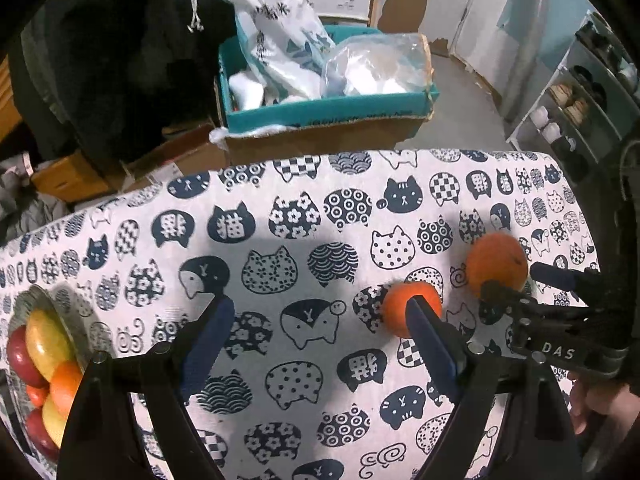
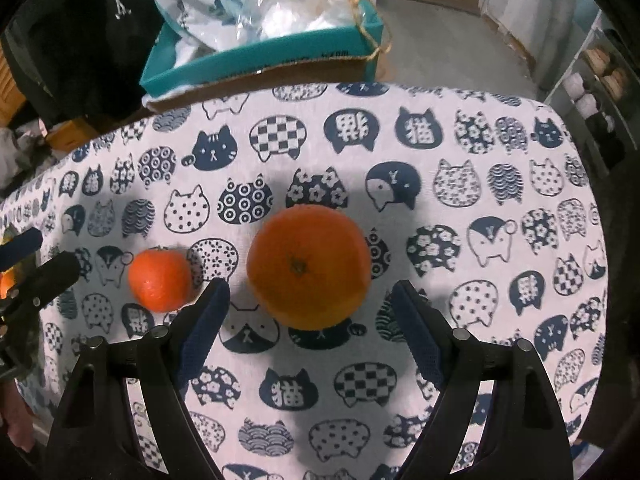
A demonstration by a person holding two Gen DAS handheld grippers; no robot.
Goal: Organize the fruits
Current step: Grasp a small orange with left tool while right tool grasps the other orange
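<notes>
Hovering with the right claw (image 2: 306,304) spread wide and empty above the large orange (image 2: 308,266), fruit sitting just ahead of the two blue pads, touching neither

Holding the left claw (image 1: 320,320) equally wide and empty over the patterned tabletop (image 1: 280,240), its right pad overlapping the small mandarin (image 1: 400,306) in view, contact impossible to tell

Resting side by side, near but apart, both loose fruits on the cloth; waiting at the far left edge, the bowl (image 1: 44,300) already carrying apples and an orange

Risking a roll: round fruit, bare cloth, one pad arriving first and nudging the large orange toward the mandarin or off the tabletop edge

Risking a clash too: both claws working close together, the right one's fingers crowding the same patch

Risking a shallow pinch above the widest part, squeezing the orange out sideways
</notes>
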